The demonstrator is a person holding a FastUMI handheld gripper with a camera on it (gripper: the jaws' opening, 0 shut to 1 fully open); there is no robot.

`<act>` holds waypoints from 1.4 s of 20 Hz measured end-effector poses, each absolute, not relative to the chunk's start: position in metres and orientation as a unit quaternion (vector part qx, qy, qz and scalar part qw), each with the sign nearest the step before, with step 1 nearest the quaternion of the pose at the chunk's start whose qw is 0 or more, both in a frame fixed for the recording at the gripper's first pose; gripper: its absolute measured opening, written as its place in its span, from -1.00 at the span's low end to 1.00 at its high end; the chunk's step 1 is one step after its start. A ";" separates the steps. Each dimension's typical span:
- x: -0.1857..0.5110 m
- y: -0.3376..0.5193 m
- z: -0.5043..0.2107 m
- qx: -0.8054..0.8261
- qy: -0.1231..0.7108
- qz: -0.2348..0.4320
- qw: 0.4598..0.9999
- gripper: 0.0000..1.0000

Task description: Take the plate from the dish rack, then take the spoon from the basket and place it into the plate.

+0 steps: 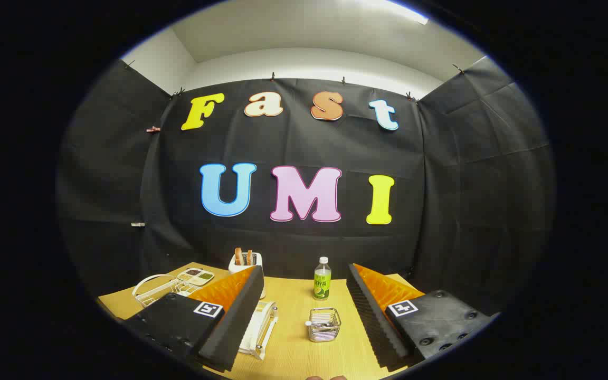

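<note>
My tool [304,311] is released, its fingers spread wide above the counter [293,348], grasping nothing. Between them sits the wire basket [323,324] with the spoon [319,320] in it. The plate [258,329] stands in the dish rack [262,338] beside my left finger.

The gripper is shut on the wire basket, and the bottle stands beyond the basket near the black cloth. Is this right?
Not quite. In the gripper view the gripper is open and holds nothing: its fingers stand wide apart, and the wire basket sits on the table between them, touching neither. The rest holds: the bottle stands beyond the basket, near the black cloth.
</note>
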State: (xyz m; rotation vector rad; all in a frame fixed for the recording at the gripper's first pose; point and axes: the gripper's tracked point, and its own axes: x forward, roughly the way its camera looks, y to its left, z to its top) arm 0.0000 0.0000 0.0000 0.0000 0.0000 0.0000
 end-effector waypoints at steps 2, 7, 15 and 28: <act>-0.002 0.002 -0.002 -0.002 0.001 0.001 1.000 0.95; -0.004 0.003 -0.007 -0.010 0.007 -0.003 1.000 0.94; 0.000 0.016 -0.016 -0.007 0.024 0.011 1.000 0.95; 0.059 0.066 -0.033 0.002 0.088 0.047 0.995 0.94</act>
